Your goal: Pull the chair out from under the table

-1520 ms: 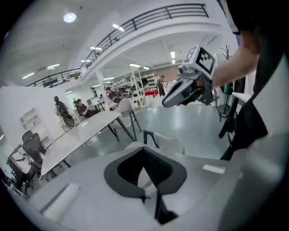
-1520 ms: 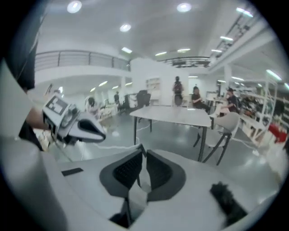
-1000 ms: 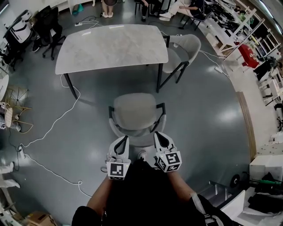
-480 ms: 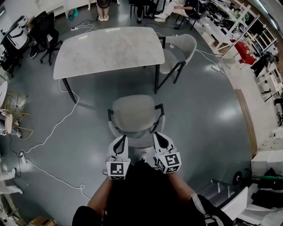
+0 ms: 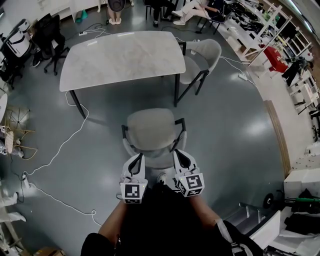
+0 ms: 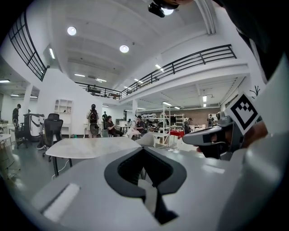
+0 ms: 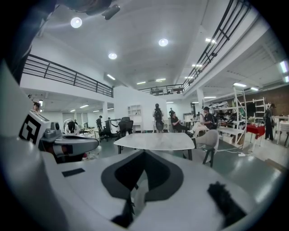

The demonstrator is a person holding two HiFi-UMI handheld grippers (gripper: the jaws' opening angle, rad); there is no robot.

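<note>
The grey padded chair [image 5: 152,131] with black legs stands on the open floor, a short way in front of the marble-topped table [image 5: 122,52] and out from under it. Its back rest faces me. Both grippers sit side by side at the rim of that back rest. The left gripper [image 5: 137,158] and the right gripper [image 5: 180,153] have their jaws closed together. The left gripper view shows the left gripper [image 6: 144,151] shut, with the table [image 6: 90,146] beyond it. The right gripper [image 7: 143,152] is shut as well. Whether the tips touch the chair is hidden.
A second grey chair [image 5: 205,52] stands at the table's right end. White cables [image 5: 55,150] trail over the floor on the left. Black office chairs [image 5: 50,30] are at the far left, shelving [image 5: 270,35] runs along the right, and seated people [image 5: 175,7] are behind the table.
The head view has shifted slightly, so the table sits a little higher in the picture. The chair and both grippers keep their places.
</note>
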